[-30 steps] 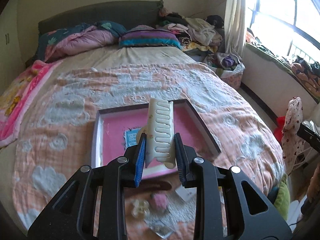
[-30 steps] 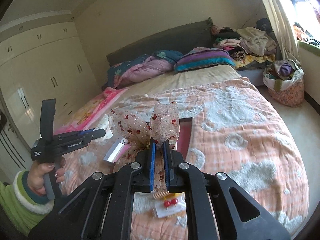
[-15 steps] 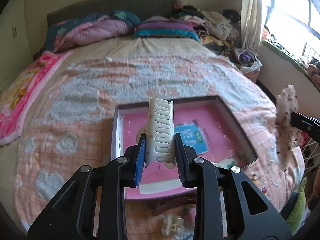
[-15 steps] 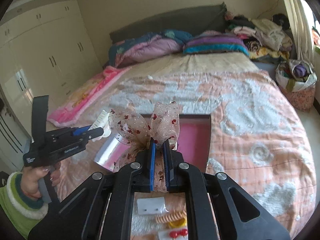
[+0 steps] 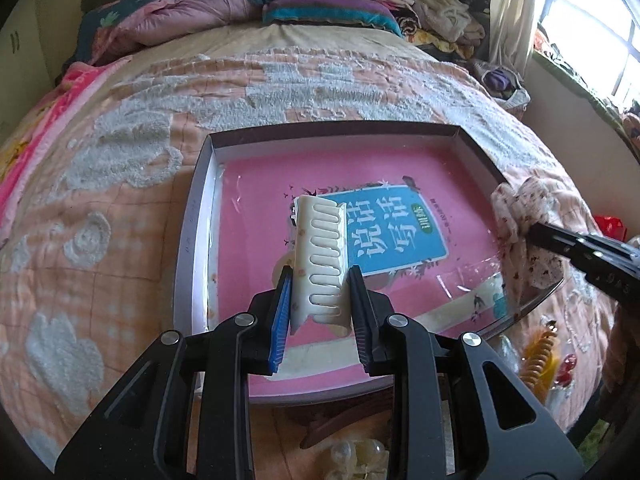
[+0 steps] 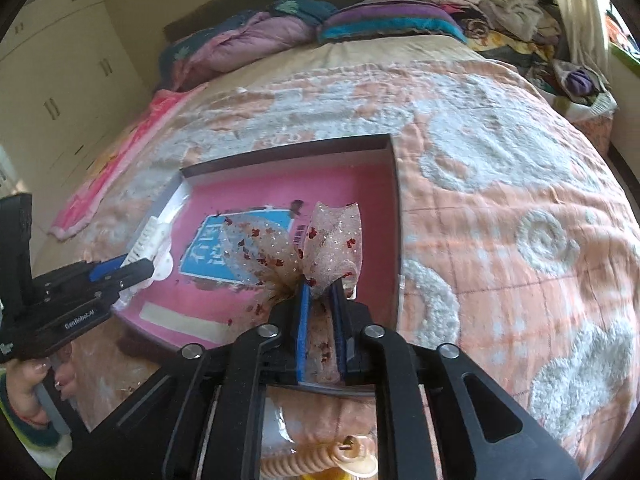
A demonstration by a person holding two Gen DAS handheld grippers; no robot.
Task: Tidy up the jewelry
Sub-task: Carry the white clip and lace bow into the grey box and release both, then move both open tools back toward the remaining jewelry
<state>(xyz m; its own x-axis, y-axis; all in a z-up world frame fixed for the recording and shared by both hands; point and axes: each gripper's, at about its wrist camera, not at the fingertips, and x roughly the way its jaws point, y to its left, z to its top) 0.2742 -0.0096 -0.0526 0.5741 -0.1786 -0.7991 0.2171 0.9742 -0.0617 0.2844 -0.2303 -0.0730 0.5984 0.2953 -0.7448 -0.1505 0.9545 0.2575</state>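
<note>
While the cream hair claw (image 5: 319,256) is clamped in the left hand-held gripper (image 5: 320,312) over the pink-lined box (image 5: 192,240) on the bed, the spotted bow (image 6: 296,248), between the opening jaws of the right hand-held gripper (image 6: 320,320), should be released low inside the box's right side, clear of the claw

Left view: rides the left gripper (image 5: 320,276), tilted down, close over the shallow box (image 5: 192,240).
Right view: likewise, from the box's (image 6: 396,216) right.
Shared: box, bed beyond.
</note>
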